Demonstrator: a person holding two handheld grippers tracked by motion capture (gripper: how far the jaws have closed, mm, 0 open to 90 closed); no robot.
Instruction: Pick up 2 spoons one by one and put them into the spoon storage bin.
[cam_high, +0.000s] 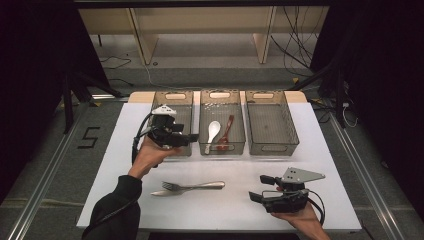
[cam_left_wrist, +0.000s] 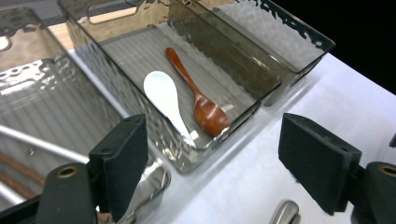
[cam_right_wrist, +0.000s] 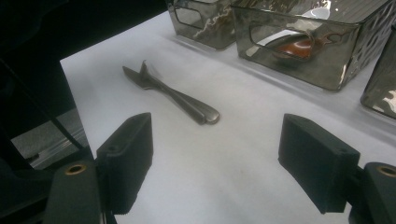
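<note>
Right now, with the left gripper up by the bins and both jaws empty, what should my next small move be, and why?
Probably bring the left gripper, open and empty, back down toward the fork and the knife lying crossed on the white table. The middle bin already holds the white spoon and the wooden spoon. The right gripper is open too, but its jaws point at the handle end.

Steel fork (cam_high: 192, 186) and knife (cam_high: 161, 192) crossed flat on table, near edge
</note>
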